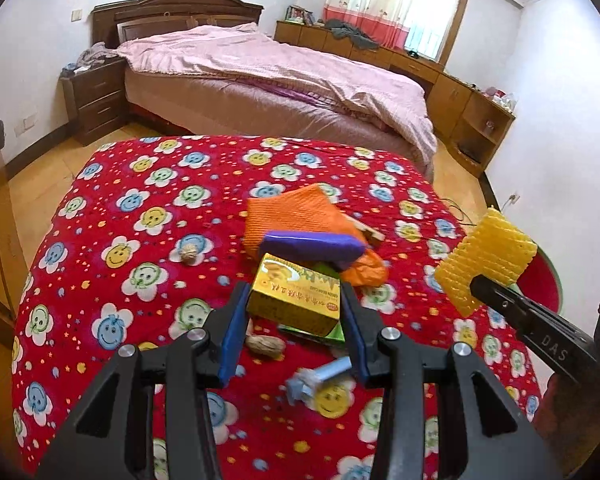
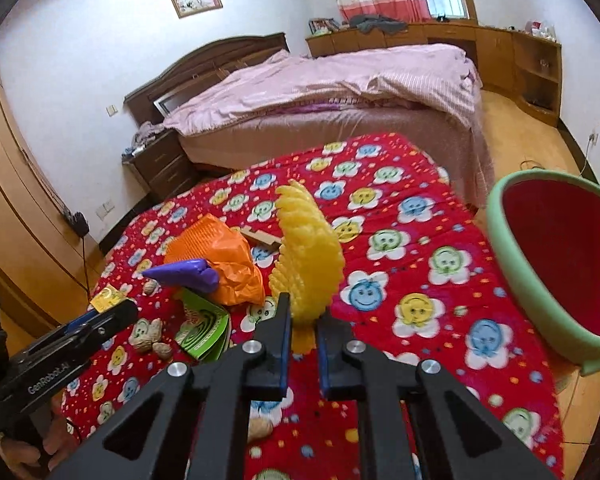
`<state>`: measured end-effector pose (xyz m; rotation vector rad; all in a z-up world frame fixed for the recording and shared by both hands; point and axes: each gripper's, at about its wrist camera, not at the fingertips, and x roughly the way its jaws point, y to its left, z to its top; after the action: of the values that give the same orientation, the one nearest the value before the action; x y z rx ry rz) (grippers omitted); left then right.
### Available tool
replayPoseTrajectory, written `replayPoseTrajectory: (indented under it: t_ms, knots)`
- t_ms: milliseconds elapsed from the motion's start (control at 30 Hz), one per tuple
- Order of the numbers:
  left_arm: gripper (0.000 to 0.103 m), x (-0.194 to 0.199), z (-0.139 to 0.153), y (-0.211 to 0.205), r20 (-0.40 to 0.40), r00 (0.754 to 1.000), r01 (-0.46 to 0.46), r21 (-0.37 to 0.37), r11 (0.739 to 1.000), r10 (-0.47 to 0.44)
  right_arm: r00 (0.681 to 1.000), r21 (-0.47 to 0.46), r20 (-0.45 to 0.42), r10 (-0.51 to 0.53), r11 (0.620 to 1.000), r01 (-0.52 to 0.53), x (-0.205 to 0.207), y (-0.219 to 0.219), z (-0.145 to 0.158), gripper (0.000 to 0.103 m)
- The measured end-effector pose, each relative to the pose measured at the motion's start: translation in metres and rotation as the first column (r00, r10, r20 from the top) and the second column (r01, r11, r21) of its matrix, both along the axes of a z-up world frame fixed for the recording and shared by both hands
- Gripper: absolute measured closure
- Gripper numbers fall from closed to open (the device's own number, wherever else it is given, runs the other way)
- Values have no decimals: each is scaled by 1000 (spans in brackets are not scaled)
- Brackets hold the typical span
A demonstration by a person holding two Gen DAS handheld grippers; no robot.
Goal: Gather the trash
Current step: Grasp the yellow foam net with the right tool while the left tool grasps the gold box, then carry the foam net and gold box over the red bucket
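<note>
My left gripper (image 1: 295, 314) is shut on a yellow cake box (image 1: 292, 294), its blue pads pressing both sides just above the red smiley-flower cloth (image 1: 140, 208). My right gripper (image 2: 303, 318) is shut on a yellow foam fruit net (image 2: 306, 256), which stands upright above the cloth. From the left wrist view, that net (image 1: 486, 258) and the right gripper (image 1: 485, 286) hang at the right. A pile of trash lies on the cloth: an orange bag (image 1: 296, 214), a purple packet (image 1: 312, 245) and a green packet (image 2: 202, 330).
A red bin with a green rim (image 2: 512, 264) stands tilted at the cloth's right edge. Peanuts (image 1: 265, 346), a walnut (image 1: 190, 254), a wooden piece (image 1: 371, 233) and a pale blue scrap (image 1: 320, 380) lie loose. A pink bed (image 1: 268, 80) stands beyond.
</note>
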<state>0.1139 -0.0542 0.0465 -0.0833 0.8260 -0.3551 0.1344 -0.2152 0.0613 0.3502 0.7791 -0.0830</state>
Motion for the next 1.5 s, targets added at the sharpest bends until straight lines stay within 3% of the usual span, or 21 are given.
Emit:
replayPoseTrajectory:
  t_ms: [533, 967, 1233, 1500]
  knots:
    - [59, -20, 32, -61, 21, 991, 131, 14, 991, -132, 990, -8, 97, -98, 995, 99, -66, -40, 43, 91]
    - [59, -24, 63, -134, 71, 960, 269, 28, 963, -271, 971, -43, 124, -205, 976, 211, -103, -95, 61, 91]
    - [59, -21, 60, -184, 64, 936, 346, 24, 938, -347, 951, -48, 119, -284, 955, 292, -120, -136, 58, 91]
    - [59, -21, 37, -234, 42, 906, 419, 36, 907, -421, 929, -24, 88, -358, 932, 362, -135, -173, 40, 91]
